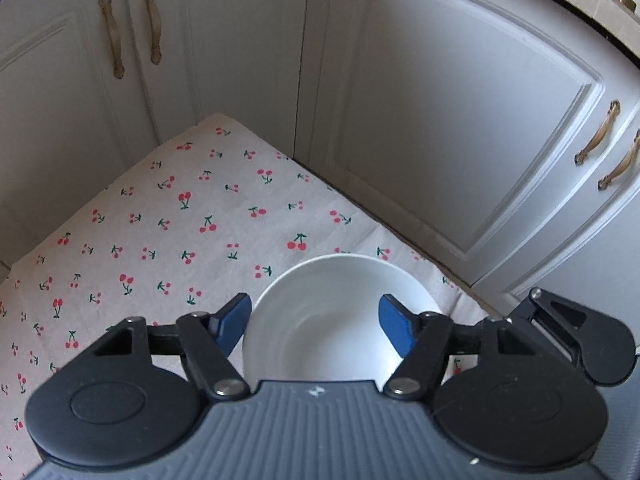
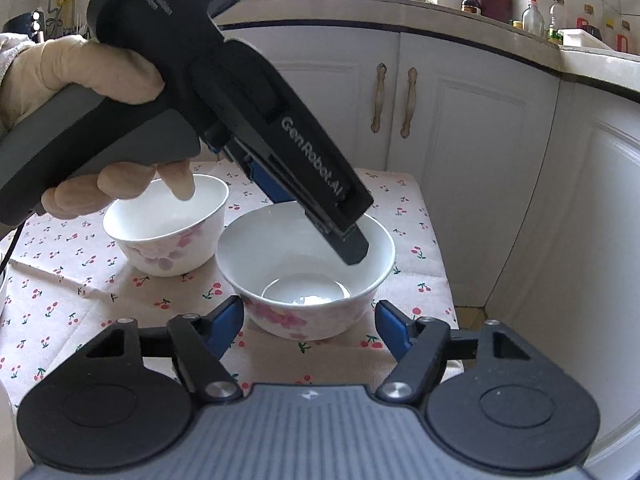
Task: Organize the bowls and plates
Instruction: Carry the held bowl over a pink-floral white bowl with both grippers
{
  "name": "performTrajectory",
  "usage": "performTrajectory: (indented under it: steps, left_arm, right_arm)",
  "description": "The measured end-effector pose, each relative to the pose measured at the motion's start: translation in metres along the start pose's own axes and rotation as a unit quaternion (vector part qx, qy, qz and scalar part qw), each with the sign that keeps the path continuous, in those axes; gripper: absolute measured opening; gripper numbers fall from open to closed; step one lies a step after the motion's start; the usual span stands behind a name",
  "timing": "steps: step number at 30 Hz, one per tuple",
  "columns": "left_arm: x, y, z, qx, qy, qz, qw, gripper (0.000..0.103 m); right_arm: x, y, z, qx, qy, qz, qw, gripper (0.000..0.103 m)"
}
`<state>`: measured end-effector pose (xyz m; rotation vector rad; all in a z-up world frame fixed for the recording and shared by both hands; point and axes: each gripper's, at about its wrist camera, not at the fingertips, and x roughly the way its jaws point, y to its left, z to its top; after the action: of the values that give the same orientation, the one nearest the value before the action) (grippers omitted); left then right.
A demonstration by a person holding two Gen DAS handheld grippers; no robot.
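A white bowl point(image 1: 332, 320) with pink flowers on its outside point(image 2: 280, 316) stands on the cherry-print cloth point(image 1: 160, 220). My left gripper point(image 1: 316, 320) comes down over its rim, left pad outside the wall and right pad inside the bowl, with a wide gap between them. In the right wrist view one black fingertip point(image 2: 354, 250) of it dips into the bowl. My right gripper point(image 2: 310, 322) is low at the near side, and its blue pads flank the bowl's lower wall without clearly pressing. A second flowered bowl point(image 2: 168, 232) stands behind to the left.
A gloved hand point(image 2: 80, 72) holds the left gripper above the second bowl. White cabinet doors point(image 1: 440, 120) with bone-coloured handles point(image 2: 380, 96) close in behind and to the right of the table. Bottles and a knife holder stand on the counter point(image 2: 520, 12).
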<state>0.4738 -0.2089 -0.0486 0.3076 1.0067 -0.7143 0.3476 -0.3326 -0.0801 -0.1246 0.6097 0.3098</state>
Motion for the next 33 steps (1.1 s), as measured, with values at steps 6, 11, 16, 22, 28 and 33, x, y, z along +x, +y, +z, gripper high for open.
performTrajectory:
  steps: [6,11,16,22,28,33]
  left_arm:
    - [0.0,0.002,-0.001,-0.001,-0.002,-0.003,1.0,0.068]
    - [0.0,0.001,-0.001,0.001,-0.002,-0.001,1.0,0.068]
    - [-0.001,0.0,-0.002,0.004,-0.003,-0.001,1.0,0.068]
    - [-0.007,-0.005,-0.007,0.01,-0.008,-0.001,0.9999,0.068]
    - [-0.025,-0.013,-0.017,0.014,-0.017,-0.005,0.9998,0.068]
    - [-0.05,-0.025,-0.031,0.021,-0.033,-0.008,0.9992,0.068]
  right_arm:
    - [0.001,0.001,0.001,-0.003,-0.002,0.003,1.0,0.075]
    - [0.002,0.002,0.001,-0.001,-0.001,0.003,1.0,0.075]
    - [0.001,0.006,0.003,-0.005,0.003,-0.003,1.0,0.075]
    - [-0.006,0.006,0.005,-0.002,0.006,0.001,1.0,0.075]
    - [-0.022,0.009,0.007,-0.004,0.007,0.008,1.0,0.075]
    - [-0.041,0.015,0.008,0.004,0.019,0.02,1.0,0.075]
